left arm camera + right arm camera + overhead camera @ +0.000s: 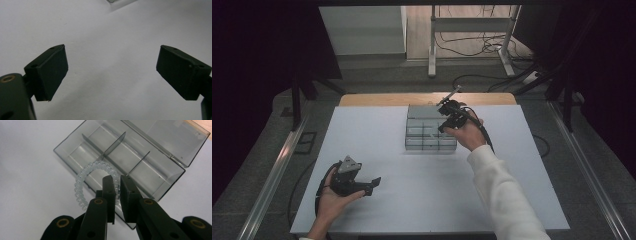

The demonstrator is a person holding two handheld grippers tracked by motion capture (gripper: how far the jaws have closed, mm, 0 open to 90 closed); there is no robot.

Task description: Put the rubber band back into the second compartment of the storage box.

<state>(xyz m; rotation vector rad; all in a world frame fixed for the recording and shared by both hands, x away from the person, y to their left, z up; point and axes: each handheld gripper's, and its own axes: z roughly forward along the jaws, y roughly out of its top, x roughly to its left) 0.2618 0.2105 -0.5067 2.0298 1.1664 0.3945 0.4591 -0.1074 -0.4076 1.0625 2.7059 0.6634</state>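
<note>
The right gripper (117,185) has its jaws clamped on a clear, springy coiled hair tie (88,178), held above the near edge of a smoky transparent plastic box (155,176) with thin dividers and its hinged lid lying open. The box sits on the smooth white desk (377,150). The left gripper (112,72) hovers low over bare desk, matte black jaws wide apart.

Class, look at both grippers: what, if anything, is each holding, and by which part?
The right gripper is shut on the clear spiral hair tie, pinching one side of its ring above the open compartment box. The left gripper is open, holding nothing.
</note>
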